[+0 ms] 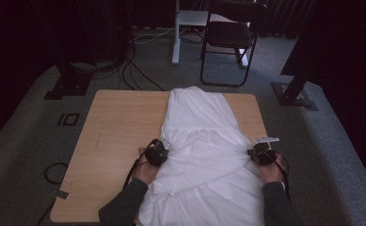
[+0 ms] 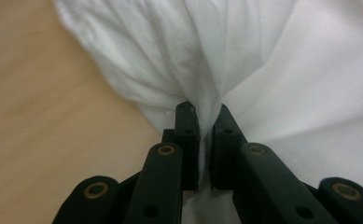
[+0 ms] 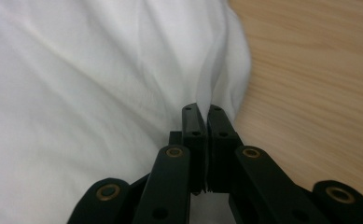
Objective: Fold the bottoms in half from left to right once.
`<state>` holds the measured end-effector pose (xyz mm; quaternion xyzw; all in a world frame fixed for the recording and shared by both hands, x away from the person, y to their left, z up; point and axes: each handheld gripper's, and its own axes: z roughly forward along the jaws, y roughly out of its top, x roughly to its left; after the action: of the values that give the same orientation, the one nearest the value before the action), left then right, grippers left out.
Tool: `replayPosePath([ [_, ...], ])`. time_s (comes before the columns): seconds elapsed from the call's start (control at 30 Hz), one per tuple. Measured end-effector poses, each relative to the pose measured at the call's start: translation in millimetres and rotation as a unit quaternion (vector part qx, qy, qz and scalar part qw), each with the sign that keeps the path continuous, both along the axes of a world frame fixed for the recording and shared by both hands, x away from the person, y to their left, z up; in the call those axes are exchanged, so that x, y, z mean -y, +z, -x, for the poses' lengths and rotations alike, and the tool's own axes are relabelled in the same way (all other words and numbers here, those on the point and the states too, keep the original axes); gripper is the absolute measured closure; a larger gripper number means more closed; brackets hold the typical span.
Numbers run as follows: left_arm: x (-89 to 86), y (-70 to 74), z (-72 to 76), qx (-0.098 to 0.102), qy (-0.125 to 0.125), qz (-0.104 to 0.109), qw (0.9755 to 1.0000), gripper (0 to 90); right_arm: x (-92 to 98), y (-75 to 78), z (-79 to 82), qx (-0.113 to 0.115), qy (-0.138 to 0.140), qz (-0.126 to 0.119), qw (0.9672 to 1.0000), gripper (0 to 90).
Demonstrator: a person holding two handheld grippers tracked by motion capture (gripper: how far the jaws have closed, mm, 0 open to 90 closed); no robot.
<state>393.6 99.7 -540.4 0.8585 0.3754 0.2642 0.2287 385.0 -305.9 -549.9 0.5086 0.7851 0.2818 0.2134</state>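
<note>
A white garment is lying lengthwise on the worktop. The left gripper and right gripper are each clamping their fingers on a side fold. Lifting both edges evenly and keeping the cloth taut should be giving a clean fold.

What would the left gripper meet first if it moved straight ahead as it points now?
Probably more of the white cloth: the left gripper already pinches a fold, and cloth lies bunched just ahead.
</note>
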Motion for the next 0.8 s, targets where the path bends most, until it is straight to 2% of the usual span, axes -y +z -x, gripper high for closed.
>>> replayPosePath([
  [0.07, -8.8, 1.8, -16.1, 0.002, 0.015, -0.026, 0.9996, 84.3, -14.5, 0.6, -5.6, 0.0, 0.017, 0.001, 0.9999, 87.5],
  [0.17, -18.0, 2.3, -38.3, 0.009, 0.039, -0.045, 0.9982, 84.3, -33.7, 1.2, -15.9, 0.002, 0.034, 0.005, 0.9994, 87.5],
  [0.33, -23.4, 2.1, -64.8, 0.02, 0.07, -0.073, 0.9947, 84.1, -48.8, 1.7, -31.7, -0.003, 0.042, -0.015, 0.999, 87.2],
  [0.37, -23.7, 1.7, -67.2, 0.021, 0.077, -0.065, 0.9946, 84.1, -49.7, 1.8, -34.3, -0.005, 0.044, -0.022, 0.9988, 87.1],
  [0.43, -24.4, 2.5, -67.6, 0.018, 0.076, -0.063, 0.995, 83.7, -48.6, 1.7, -39.8, -0.006, 0.045, -0.024, 0.9987, 87.0],
  [0.47, -24.4, 3.6, -65.5, 0.013, 0.071, -0.052, 0.996, 82.9, -46.3, 1.8, -42.8, -0.004, 0.041, -0.023, 0.9989, 87.1],
  [0.53, -24.6, 7.5, -57.0, 0.006, 0.038, -0.028, 0.9989, 76.2, -38.6, 2.1, -49.2, -0.003, 0.012, -0.015, 0.9998, 87.5],
  [0.57, -25.1, 10.4, -51.1, 0.008, 0.025, -0.011, 0.9996, 70.1, -34.3, 3.0, -52.3, -0.005, -0.008, -0.007, 0.9999, 87.1],
  [0.6, -26.8, 14.2, -44.9, 0.014, 0.015, -0.001, 0.9998, 65.4, -30.9, 4.5, -54.8, -0.008, -0.025, 0.003, 0.9996, 83.8],
  [0.67, -32.6, 22.3, -34.0, 0.019, 0.008, 0.01, 0.9997, 60.3, -27.3, 10.8, -56.0, -0.001, -0.049, 0.014, 0.9987, 69.8],
  [0.73, -41.5, 30.4, -23.8, 0.022, 0.005, 0.032, 0.9992, 57.6, -27.1, 22.4, -51.3, 0.023, -0.044, -0.011, 0.9987, 60.7],
  [0.8, -50.3, 37.3, -14.9, 0.023, 0.009, 0.044, 0.9987, 55.6, -35.1, 33.7, -45.6, 0.046, -0.023, -0.018, 0.9985, 56.7],
])
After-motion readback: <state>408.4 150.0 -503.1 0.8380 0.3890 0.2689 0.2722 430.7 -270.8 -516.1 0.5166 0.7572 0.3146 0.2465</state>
